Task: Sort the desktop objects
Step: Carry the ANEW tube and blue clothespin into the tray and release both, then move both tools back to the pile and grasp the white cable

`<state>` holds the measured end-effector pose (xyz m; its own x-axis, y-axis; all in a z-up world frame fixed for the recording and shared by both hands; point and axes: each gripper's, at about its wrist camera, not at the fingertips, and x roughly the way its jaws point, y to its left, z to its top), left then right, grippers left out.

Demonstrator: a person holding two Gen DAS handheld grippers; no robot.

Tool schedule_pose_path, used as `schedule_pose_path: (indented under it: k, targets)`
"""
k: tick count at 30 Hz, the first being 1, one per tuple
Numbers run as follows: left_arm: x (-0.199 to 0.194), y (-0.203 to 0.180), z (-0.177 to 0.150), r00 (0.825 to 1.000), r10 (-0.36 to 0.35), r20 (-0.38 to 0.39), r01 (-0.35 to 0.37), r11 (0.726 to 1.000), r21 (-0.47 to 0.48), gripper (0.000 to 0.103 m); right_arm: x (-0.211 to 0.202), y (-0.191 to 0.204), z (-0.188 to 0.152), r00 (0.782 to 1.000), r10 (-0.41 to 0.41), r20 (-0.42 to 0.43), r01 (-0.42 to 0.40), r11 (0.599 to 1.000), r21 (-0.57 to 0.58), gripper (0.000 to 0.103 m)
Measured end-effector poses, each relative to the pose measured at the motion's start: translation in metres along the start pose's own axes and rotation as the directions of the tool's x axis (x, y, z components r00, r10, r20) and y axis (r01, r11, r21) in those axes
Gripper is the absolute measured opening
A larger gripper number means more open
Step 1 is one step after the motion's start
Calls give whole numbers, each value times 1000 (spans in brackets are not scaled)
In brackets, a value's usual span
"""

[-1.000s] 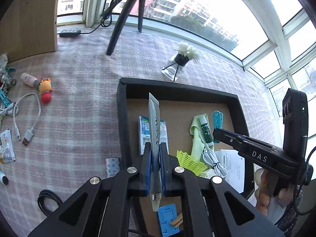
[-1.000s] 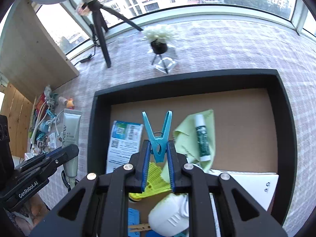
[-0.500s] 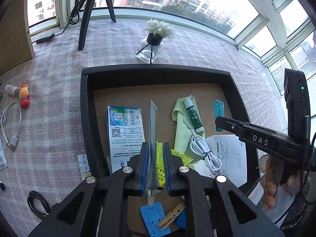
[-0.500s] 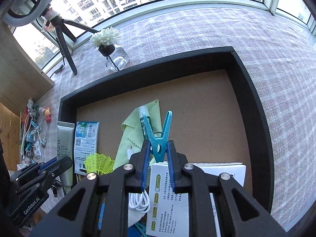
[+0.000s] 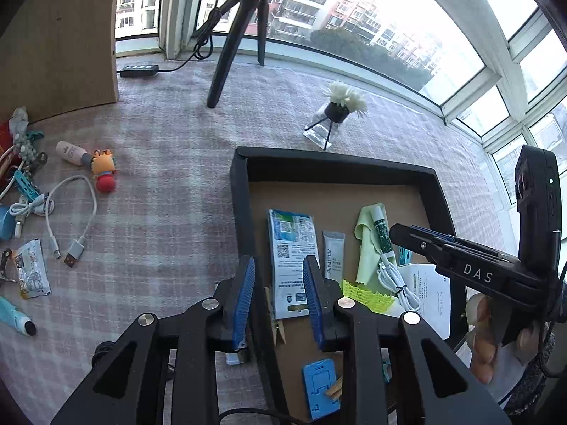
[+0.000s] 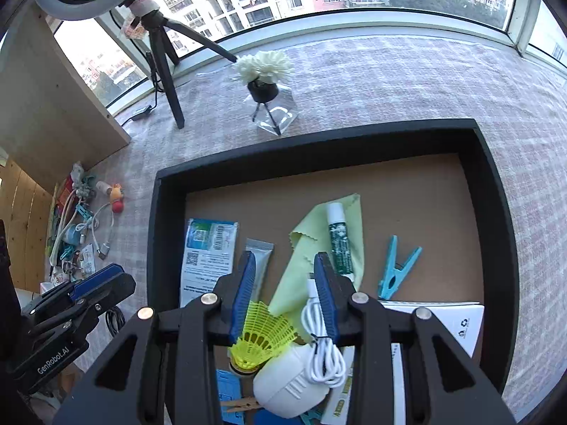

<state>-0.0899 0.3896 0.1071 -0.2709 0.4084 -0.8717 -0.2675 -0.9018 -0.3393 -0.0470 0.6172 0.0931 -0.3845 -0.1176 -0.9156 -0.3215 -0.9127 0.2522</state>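
Blue pads on both tools are spread wide apart with nothing held between them. Left tool [image 5: 278, 295] hangs over the near left wall of the black tray [image 5: 241, 212], one finger outside it over the checked table [image 5: 159, 219], the other inside. Just ahead of that tool, flat on the tray's brown floor, lie a barcode packet [image 5: 288, 248] and right beside it a grey cream tube [image 5: 333, 255]. Right tool [image 6: 285, 294] sits over the near part of the tray [image 6: 496, 191], above a yellow shuttlecock [image 6: 262, 336] and a coiled white cable [image 6: 324, 347]. Ahead of it is a green cloth [image 6: 319, 237] with a green-and-white stick [image 6: 338, 237] on top, and off to its right a blue clothespin [image 6: 395, 271] lying flat. Far left of the left tool, a usb cable [image 5: 76, 219] and small toy [image 5: 104, 173] are on the table, unsorted.
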Motion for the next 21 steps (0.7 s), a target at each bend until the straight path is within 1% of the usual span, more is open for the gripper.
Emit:
schedule_pose_path:
  k: [3, 6, 11, 13, 15, 18, 21]
  targets:
    - [-11, 28, 4, 1000, 21, 22, -20, 999, -50, 26, 6, 32, 4, 999, 32, -16, -33, 998, -50, 34]
    - [-21, 60, 2, 998, 56, 42, -52, 993, -103, 26, 15, 65, 9, 997, 72, -41, -76, 993, -89, 34]
    - [-31, 115, 4, 992, 115, 46, -104, 974, -201, 26, 37, 127, 15, 991, 103, -85, -116, 978, -171, 34]
    - [-29, 134, 8, 991, 132, 22, -125, 971, -205, 26, 49, 150, 16, 988, 107, -109, -127, 972, -196, 34]
    - [-30, 153, 12, 986, 163, 24, -153, 961, -229, 26, 63, 171, 18, 982, 123, -141, -152, 965, -212, 34]
    - [-24, 178, 19, 982, 188, 6, -180, 948, -261, 26, 84, 200, 20, 980, 113, -166, -151, 960, -237, 34]
    - [-16, 196, 24, 978, 210, -10, -204, 937, -284, 26, 106, 220, 24, 972, 118, -201, -163, 961, -223, 33]
